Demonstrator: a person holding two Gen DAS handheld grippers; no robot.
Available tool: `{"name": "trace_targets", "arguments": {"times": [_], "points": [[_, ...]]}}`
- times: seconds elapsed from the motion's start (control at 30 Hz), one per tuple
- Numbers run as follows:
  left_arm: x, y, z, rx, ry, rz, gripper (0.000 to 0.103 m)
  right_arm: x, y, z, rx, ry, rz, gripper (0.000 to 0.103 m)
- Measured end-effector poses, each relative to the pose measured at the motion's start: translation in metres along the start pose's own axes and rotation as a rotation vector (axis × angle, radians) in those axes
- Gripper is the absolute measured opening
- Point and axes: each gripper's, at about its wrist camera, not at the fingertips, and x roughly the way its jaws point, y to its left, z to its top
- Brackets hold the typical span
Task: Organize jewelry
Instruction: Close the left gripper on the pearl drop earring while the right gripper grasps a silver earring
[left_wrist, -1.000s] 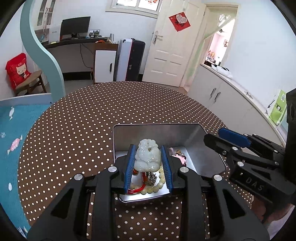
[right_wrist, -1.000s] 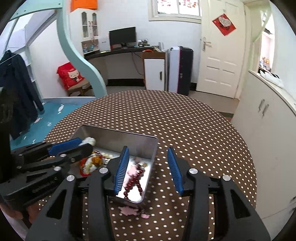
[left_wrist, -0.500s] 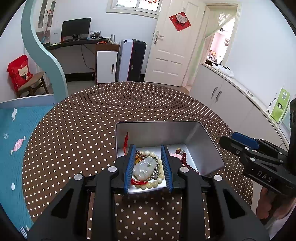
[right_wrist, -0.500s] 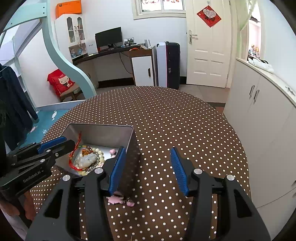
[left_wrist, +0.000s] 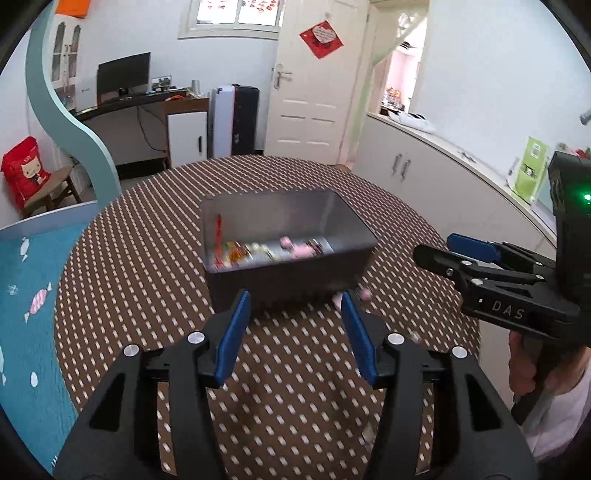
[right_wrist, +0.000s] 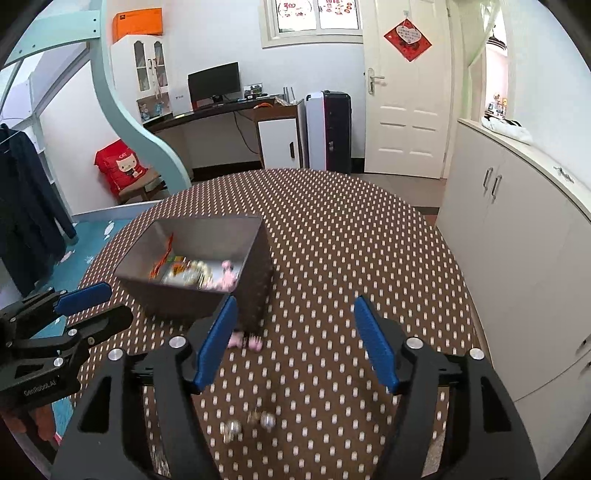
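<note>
A metal box (left_wrist: 288, 275) stands on the dotted round table (left_wrist: 147, 258) and holds mixed jewelry (left_wrist: 266, 251): beads, red cord, a pink piece. The box also shows in the right wrist view (right_wrist: 177, 301). My left gripper (left_wrist: 295, 332) is open and empty, just in front of the box. My right gripper (right_wrist: 295, 343) is open and empty, to the right of the box. A small pink item (right_wrist: 245, 341) lies on the table at the box's near corner. Silver pieces (right_wrist: 251, 422) lie between the right gripper's arms.
White cabinets (right_wrist: 517, 240) run along the right of the table. A teal curved bed frame (right_wrist: 122, 122) and blue rug (left_wrist: 26, 295) are on the left. A desk with a monitor (right_wrist: 214, 85) and a door (right_wrist: 402, 92) stand at the back.
My left gripper let go of the pale jade pendant into the box, opened wide and pulled back and up. My right gripper also drew back from the box.
</note>
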Motion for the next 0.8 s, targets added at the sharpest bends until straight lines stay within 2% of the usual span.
{"name": "trace_targets", "arguments": {"times": [0.27, 0.43, 0.5, 0.57, 0.67, 0.73, 0.8], "points": [[-0.011, -0.047, -0.047, 0.173, 0.061, -0.129, 0.055, -0.014, -0.008, -0.031, 0.012, 0.029, -0.019, 0.069], [-0.008, -0.061, -0.07, 0.196, 0.094, -0.159, 0.054, -0.021, -0.01, -0.047, 0.017, 0.031, -0.017, 0.069], [-0.005, -0.063, -0.077, 0.195, 0.105, -0.165, 0.043, -0.023, -0.008, -0.052, 0.01, 0.033, -0.019, 0.069], [0.0, -0.064, -0.078, 0.194, 0.119, -0.169, 0.04, -0.025, -0.006, -0.059, 0.007, 0.036, -0.01, 0.069], [0.007, -0.067, -0.084, 0.202, 0.145, -0.152, 0.026, -0.026, -0.002, -0.066, 0.0, 0.044, -0.007, 0.069], [0.008, -0.068, -0.087, 0.209, 0.14, -0.125, 0.021, -0.026, 0.0, -0.068, -0.006, 0.045, -0.01, 0.07], [0.009, -0.067, -0.088, 0.203, 0.141, -0.114, 0.01, -0.026, 0.0, -0.069, -0.003, 0.045, -0.008, 0.07]]}}
